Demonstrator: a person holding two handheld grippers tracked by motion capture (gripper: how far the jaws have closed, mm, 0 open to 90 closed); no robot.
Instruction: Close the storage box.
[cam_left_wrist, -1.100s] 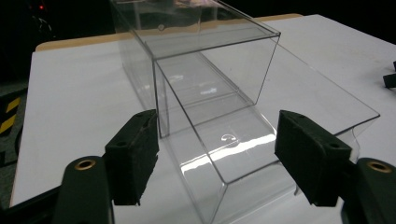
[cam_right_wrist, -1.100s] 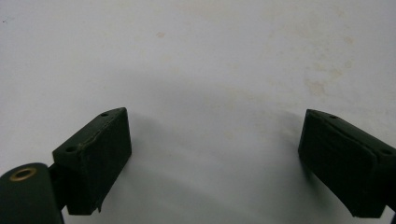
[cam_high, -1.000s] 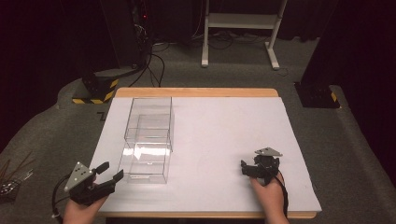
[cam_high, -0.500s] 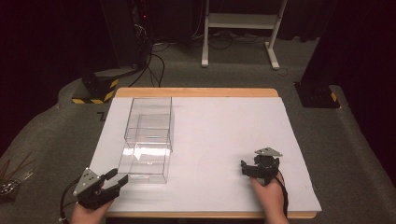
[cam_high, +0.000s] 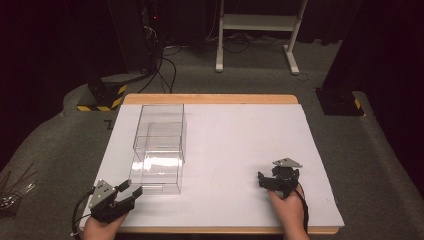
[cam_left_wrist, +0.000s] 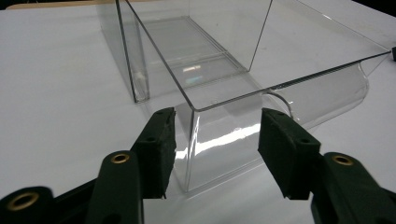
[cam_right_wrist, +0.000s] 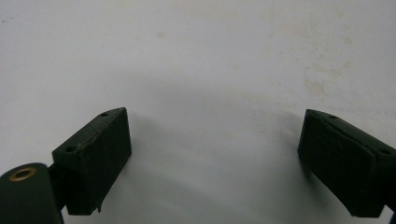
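The left tool (cam_high: 131, 192) has swung round since a second ago: it then sat off the near left corner of the clear box (cam_high: 159, 150), farther left, and now its tips point at that box's near end, close to the near left corner. Its jaws stand apart, and in the left gripper view the left tool (cam_left_wrist: 217, 140) has one pad on each side of the box's near corner edge, the clear box (cam_left_wrist: 219, 93) wall between them; whether the pads touch the plastic cannot be told. The right tool (cam_high: 262, 180) has not moved; it rests well to the right of the box, held by the right hand (cam_high: 287, 212), jaws wide apart over bare white sheet, as the right tool (cam_right_wrist: 215, 154) shows in its own view.

The box is a long, open-topped, see-through container with thin walls and a rounded cut-out in its near end wall. A second clear section sits inside or behind it toward the far end; which, I cannot tell. It lies on the left half of the white sheet (cam_high: 240, 140) covering the bench (cam_high: 210, 98), long side running away from the person.
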